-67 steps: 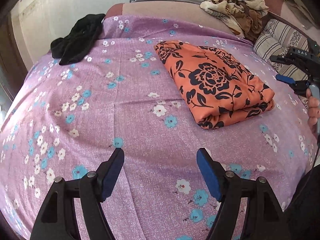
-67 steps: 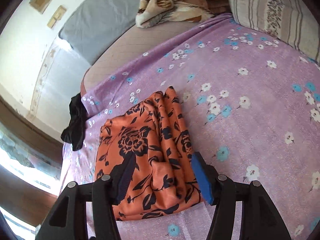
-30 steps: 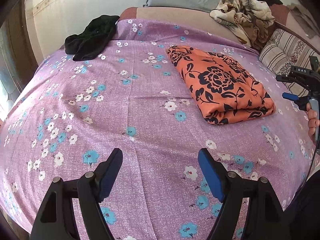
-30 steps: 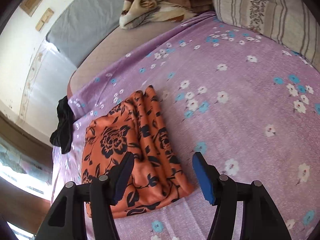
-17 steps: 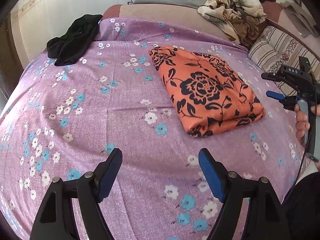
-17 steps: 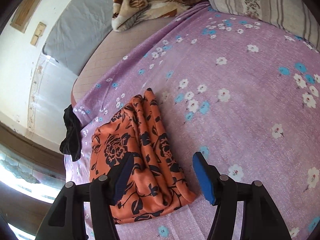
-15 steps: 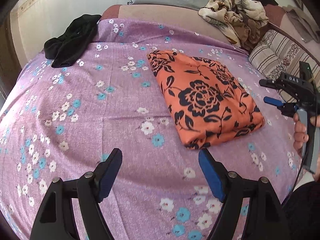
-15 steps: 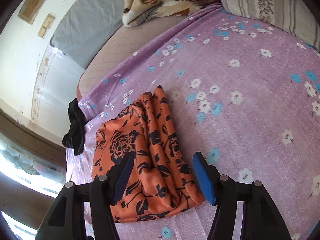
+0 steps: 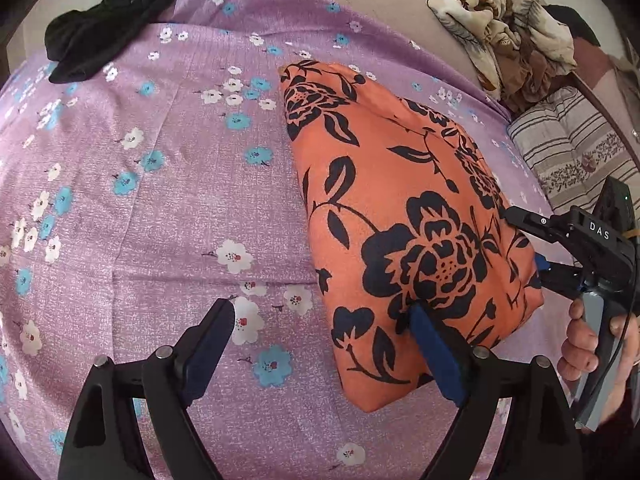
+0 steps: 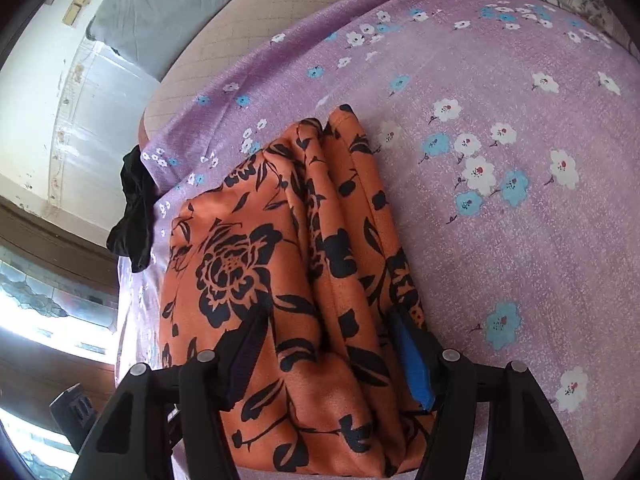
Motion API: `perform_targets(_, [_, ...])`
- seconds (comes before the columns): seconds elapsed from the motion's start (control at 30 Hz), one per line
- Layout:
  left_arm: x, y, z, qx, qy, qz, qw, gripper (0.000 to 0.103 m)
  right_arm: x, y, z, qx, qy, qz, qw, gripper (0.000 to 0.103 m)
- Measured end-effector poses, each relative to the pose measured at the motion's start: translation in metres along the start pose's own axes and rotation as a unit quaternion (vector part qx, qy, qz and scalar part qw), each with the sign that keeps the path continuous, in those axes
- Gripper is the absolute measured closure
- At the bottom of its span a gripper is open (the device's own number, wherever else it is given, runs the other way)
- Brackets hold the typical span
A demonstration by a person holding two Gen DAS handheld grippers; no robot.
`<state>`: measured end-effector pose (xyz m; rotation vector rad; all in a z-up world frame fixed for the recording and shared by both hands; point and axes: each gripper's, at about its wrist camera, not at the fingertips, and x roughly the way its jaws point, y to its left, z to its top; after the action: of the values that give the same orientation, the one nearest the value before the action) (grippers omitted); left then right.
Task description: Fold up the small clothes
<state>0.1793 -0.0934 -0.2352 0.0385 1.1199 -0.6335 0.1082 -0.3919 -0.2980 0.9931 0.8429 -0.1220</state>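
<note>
Folded orange floral cloth (image 9: 404, 208) lying mid-bedsheet (image 9: 168, 208). Left hand-held gripper (image 9: 324, 344), jaws just widened, straddling only its near-left edge. Right hand-held gripper (image 10: 328, 344) apart astride its layered edge, unclamped. Approach step; next: lower, close, lift evenly.

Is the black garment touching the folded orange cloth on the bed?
Apart. The left wrist view shows a wide stretch of purple bedsheet between the black garment at the far corner and the folded orange cloth.
</note>
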Motion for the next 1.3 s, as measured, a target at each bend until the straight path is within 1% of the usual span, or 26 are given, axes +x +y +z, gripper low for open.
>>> perform_targets(0.07, [-0.005, 0.004, 0.008, 0.0, -0.011, -0.006, 0.9999, 0.013, -0.006, -0.003, 0.005, 0.01, 0.0, 0.019, 1.0, 0.037])
perform_targets(0.13, [-0.009, 0.01, 0.016, -0.007, -0.022, -0.012, 0.9997, 0.013, -0.017, -0.01, 0.014, 0.018, -0.016, 0.035, 0.999, 0.037])
perform_targets(0.2, [-0.007, 0.018, 0.023, -0.023, -0.022, -0.037, 0.9988, 0.013, -0.026, -0.02, 0.022, 0.032, -0.031, 0.039, 0.998, 0.037])
perform_targets(0.23, [-0.005, 0.022, 0.026, -0.031, -0.02, -0.049, 0.9981, 0.013, -0.029, -0.027, 0.026, 0.04, -0.031, 0.039, 0.998, 0.036])
perform_targets(0.33, [0.009, 0.031, 0.031, -0.054, -0.004, -0.089, 0.9946, 0.013, -0.025, -0.048, 0.032, 0.067, -0.013, 0.047, 0.997, 0.034])
perform_targets(0.43, [0.019, 0.033, 0.033, -0.075, 0.004, -0.126, 0.9891, 0.013, -0.009, -0.064, 0.032, 0.086, 0.025, 0.051, 0.995, 0.034])
perform_targets(0.5, [0.025, 0.03, 0.034, -0.077, 0.009, -0.142, 0.9868, 0.013, -0.005, -0.064, 0.032, 0.08, 0.021, 0.063, 0.995, 0.032])
perform_targets(0.57, [0.029, 0.028, 0.033, -0.081, 0.009, -0.154, 0.9847, 0.013, -0.001, -0.06, 0.033, 0.072, 0.019, 0.075, 0.994, 0.028])
perform_targets(0.63, [0.031, 0.025, 0.033, -0.079, 0.006, -0.157, 0.9844, 0.013, 0.007, -0.057, 0.031, 0.068, 0.021, 0.093, 0.993, 0.028])
perform_targets(0.73, [0.033, 0.019, 0.035, -0.077, 0.007, -0.164, 0.9834, 0.014, 0.014, -0.047, 0.029, 0.05, 0.013, 0.1, 0.994, 0.024])
perform_targets(0.77, [0.035, 0.016, 0.035, -0.078, 0.009, -0.171, 0.9822, 0.018, 0.017, -0.042, 0.029, 0.044, 0.014, 0.109, 0.993, 0.024])
perform_targets(0.8, [0.036, 0.013, 0.034, -0.075, 0.013, -0.179, 0.9809, 0.027, 0.023, -0.037, 0.027, 0.042, 0.019, 0.123, 0.991, 0.024])
perform_targets(0.83, [0.036, 0.009, 0.033, -0.069, 0.014, -0.181, 0.9809, 0.031, 0.029, -0.031, 0.024, 0.037, 0.027, 0.134, 0.99, 0.024])
perform_targets(0.87, [0.034, 0.005, 0.033, -0.059, 0.007, -0.169, 0.9839, 0.033, 0.032, -0.024, 0.021, 0.025, 0.026, 0.127, 0.991, 0.024])
perform_targets(0.93, [0.03, -0.002, 0.03, -0.037, -0.005, -0.149, 0.9881, 0.039, 0.034, -0.006, 0.013, -0.014, 0.016, 0.101, 0.995, 0.026])
perform_targets(1.0, [0.027, -0.006, 0.03, -0.022, -0.016, -0.136, 0.9903, 0.049, 0.035, 0.008, 0.006, -0.041, 0.011, 0.075, 0.996, 0.031])
perform_targets(1.07, [0.021, -0.011, 0.03, -0.005, -0.03, -0.124, 0.9919, 0.057, 0.029, 0.018, 0.002, -0.061, 0.0, 0.055, 0.997, 0.049])
perform_targets(1.13, [0.016, -0.017, 0.03, 0.014, -0.04, -0.11, 0.993, 0.061, 0.02, 0.029, 0.0, -0.089, -0.02, 0.036, 0.995, 0.06])
perform_targets(1.2, [0.008, -0.017, 0.03, 0.025, -0.05, -0.102, 0.9932, 0.063, 0.012, 0.039, -0.003, -0.107, -0.033, 0.026, 0.993, 0.063])
perform_targets(1.3, [-0.007, -0.014, 0.03, 0.029, -0.067, -0.095, 0.9928, 0.064, 0.001, 0.052, -0.008, -0.132, -0.054, 0.019, 0.99, 0.065])
